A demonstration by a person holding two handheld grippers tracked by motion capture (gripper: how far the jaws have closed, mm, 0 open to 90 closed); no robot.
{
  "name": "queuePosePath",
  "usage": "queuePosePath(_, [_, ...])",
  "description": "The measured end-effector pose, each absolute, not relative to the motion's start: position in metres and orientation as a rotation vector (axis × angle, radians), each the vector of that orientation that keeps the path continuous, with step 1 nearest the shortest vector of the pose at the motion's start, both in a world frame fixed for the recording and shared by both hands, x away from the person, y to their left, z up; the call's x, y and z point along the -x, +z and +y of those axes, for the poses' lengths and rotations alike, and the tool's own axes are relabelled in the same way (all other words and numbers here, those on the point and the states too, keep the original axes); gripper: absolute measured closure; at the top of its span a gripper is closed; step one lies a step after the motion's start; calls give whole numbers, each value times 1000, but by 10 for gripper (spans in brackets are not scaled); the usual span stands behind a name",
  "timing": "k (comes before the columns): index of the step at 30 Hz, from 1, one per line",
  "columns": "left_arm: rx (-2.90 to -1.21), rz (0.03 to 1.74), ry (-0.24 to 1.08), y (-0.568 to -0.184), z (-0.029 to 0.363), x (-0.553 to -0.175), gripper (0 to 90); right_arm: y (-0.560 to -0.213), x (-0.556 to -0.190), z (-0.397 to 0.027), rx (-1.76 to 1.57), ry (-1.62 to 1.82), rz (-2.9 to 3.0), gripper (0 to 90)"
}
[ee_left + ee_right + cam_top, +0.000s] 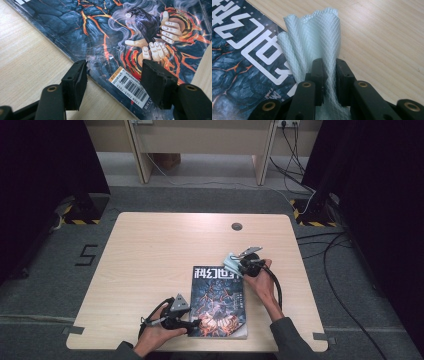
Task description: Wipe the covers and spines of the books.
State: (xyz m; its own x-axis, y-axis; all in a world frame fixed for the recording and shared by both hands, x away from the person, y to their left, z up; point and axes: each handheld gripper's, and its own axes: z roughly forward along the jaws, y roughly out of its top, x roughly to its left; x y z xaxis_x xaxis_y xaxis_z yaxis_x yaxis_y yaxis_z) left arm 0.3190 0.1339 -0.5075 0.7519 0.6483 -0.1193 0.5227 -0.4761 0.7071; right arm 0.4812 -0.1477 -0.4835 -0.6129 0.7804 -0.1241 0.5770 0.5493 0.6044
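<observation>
In the high view a magazine (218, 302) lies flat near the front edge of the worktop (150, 250), with the left tool (192, 325) at its lower left corner and the right tool (234, 265) holding a pale cloth (231, 263) at its upper right corner. The left gripper view shows that tool's jaws apart, standing over the magazine's barcode corner (132, 87). The right gripper view shows its jaws clamped on the bunched mesh cloth (317, 42), which rests against the magazine's title edge (242, 50).

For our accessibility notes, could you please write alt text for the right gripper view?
The right claw pinches a pale mint, mesh-textured cloth that fans out above its black jaws. The cloth lies over the corner of a dark magazine on a light wooden table.
</observation>
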Motion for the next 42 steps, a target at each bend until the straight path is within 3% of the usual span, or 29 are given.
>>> queuePosePath(22, [-2180, 867, 208, -508, 135, -319, 369, -487, -472, -67, -895, 835, 2557, 792])
queuePosePath(42, [-2164, 847, 214, -510, 118, -321, 369, -486, -477, -171, -1144, 819, 2423, 786])
